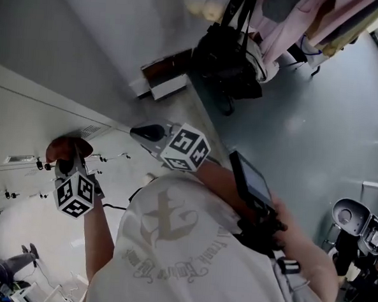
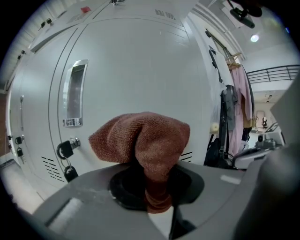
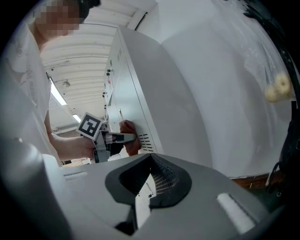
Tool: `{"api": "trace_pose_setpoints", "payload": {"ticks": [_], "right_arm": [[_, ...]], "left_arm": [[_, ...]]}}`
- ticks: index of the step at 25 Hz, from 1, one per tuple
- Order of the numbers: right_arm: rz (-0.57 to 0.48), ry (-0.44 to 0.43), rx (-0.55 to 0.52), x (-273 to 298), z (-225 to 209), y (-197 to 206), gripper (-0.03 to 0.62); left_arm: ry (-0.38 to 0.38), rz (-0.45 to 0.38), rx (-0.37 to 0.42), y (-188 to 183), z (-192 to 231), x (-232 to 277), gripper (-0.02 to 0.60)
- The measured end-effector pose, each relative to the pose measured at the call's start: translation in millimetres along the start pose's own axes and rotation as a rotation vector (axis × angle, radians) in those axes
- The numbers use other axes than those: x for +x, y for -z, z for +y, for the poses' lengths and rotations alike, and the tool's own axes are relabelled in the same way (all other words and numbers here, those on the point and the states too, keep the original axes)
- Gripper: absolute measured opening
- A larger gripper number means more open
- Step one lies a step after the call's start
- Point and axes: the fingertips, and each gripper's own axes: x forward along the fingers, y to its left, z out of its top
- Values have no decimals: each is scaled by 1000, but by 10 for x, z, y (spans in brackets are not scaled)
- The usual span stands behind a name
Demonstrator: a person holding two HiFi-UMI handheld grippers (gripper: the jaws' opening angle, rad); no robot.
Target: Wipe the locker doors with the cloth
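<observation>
A rust-brown cloth (image 2: pixel 150 140) bunches out of my left gripper (image 2: pixel 154 187), whose jaws are shut on it. The cloth sits against the white locker door (image 2: pixel 136 70), just right of its lock. In the head view the cloth (image 1: pixel 64 147) presses on the locker front (image 1: pixel 24 124) ahead of the left gripper (image 1: pixel 68 166). My right gripper (image 1: pixel 148 133) hovers by the locker bank's end corner, shut with nothing in it. The right gripper view shows its jaws (image 3: pixel 145 187) closed, and beyond them the left gripper (image 3: pixel 117 138) and cloth (image 3: pixel 127 140) at the door's vent slots.
The door has a recessed handle (image 2: pixel 76 93) and a lock with a hanging key (image 2: pixel 65 152). Coats (image 2: pixel 234 103) and a black bag (image 1: pixel 229 60) hang beyond the locker's end. A brown-and-white box (image 1: pixel 165 75) lies on the grey floor by the wall.
</observation>
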Motion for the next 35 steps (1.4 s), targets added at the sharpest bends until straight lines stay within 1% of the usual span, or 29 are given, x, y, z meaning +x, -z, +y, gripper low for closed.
{"api": "trace_pose_setpoints", "payload": {"ticks": [3, 7, 10, 13, 17, 20, 23, 25, 28, 31, 33, 35], "right_arm": [[-3, -15, -4, -10, 15, -24, 8], [-18, -46, -10, -67, 48, -88, 8], [-19, -23, -5, -186, -28, -77, 8], [-19, -2, 0, -176, -77, -73, 8], [-19, -6, -3, -132, -70, -85, 8], [-20, -11, -6, -132, -58, -92, 8], [-18, -8, -6, -140, -55, -89, 8], [-19, -6, -5, -139, -52, -94, 8], [-22, 2, -4, -155, -45, -99, 8], [-25, 16, -4, -158, -46, -102, 8], [-32, 19, -3, -119, -35, -116, 8], [-40, 19, -3, -93, -20, -131, 8]], "left_arm": [[51, 2, 12, -19, -195, 5, 81], [88, -12, 47, -90, -468, -4, 81], [132, -9, 56, -92, -687, 54, 81], [176, -4, 65, -121, -768, 105, 81], [234, -5, 75, -173, -905, 128, 81], [298, -16, 112, -224, -1092, 141, 81], [360, -30, 181, -281, -1303, 168, 81], [395, -34, 214, -321, -1426, 182, 80], [440, -45, 216, -356, -1571, 177, 81], [510, -82, 214, -476, -1723, 94, 81], [524, -101, 235, -586, -1732, 10, 81], [521, -110, 239, -691, -1682, -76, 81]]}}
